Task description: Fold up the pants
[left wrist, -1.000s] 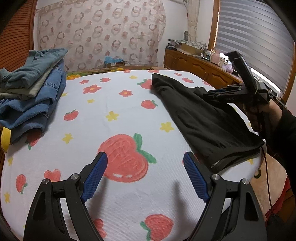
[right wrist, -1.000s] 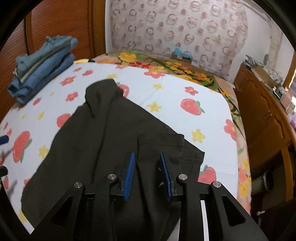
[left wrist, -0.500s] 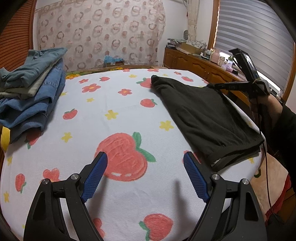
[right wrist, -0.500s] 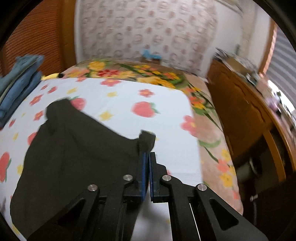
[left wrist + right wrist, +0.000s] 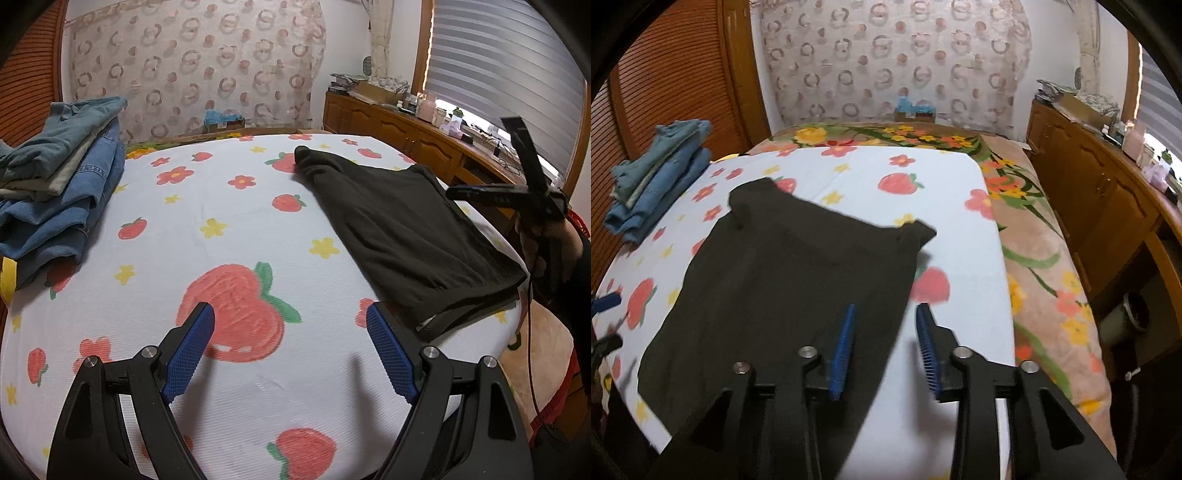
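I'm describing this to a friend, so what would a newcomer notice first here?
Probably the dark pants, lying flat on the right side of the strawberry-print sheet. Next, the stack of folded denim at its far left edge. The right gripper, just opened, hovers over the pants' edge.

Dark pants [image 5: 798, 280]: matt, soft knit cloth, smooth-lying. Sheet [image 5: 229, 229]: finely ribbed white cloth with printed strawberries. Stack at 9 o'clock [image 5: 55, 192]: faded blue denim. Left gripper [image 5: 291, 347]: matt black plastic arms, bright metal screws, pads [image 5: 188, 350] of blue knurled rubbery texture. Cabinet at 2 o'clock [image 5: 1108, 199]: glossy varnished wood.
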Tool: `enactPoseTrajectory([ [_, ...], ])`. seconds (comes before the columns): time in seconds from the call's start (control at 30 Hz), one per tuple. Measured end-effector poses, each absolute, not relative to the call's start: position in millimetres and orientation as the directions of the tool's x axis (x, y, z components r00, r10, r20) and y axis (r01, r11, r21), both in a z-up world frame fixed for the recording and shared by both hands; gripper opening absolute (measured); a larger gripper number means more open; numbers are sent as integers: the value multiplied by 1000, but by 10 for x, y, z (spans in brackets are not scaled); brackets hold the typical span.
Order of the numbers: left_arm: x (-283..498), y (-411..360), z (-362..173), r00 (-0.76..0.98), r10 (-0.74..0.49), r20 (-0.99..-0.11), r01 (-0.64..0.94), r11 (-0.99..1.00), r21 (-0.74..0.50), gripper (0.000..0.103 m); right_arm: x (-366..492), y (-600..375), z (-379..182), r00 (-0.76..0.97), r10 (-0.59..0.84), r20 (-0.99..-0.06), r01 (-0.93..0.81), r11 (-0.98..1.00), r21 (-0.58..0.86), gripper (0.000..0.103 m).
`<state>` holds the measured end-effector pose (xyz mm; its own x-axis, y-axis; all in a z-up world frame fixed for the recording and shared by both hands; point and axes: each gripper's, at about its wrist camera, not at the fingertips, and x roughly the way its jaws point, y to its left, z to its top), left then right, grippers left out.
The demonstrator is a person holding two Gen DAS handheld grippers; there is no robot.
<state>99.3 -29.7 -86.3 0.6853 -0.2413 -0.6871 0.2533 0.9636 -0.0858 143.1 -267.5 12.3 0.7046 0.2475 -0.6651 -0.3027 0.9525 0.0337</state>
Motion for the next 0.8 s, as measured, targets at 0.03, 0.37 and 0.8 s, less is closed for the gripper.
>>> enactPoseTrajectory([
  [0.03, 994, -312, -865, 684, -243, -688, 256, 963, -85, 85, 1387, -2694, 110, 703, 254, -664, -307, 951, 39, 41],
  [0.37, 1021, -438, -917, 663, -251, -706, 284, 956, -73, 85, 1364, -2742, -8, 688, 263, -676, -337, 941, 23, 43],
  [0.8, 978, -796, -938, 597, -348, -723, 430, 900, -79, 54, 1402, -2602, -68, 702, 244, -669, -331, 944, -4, 46],
])
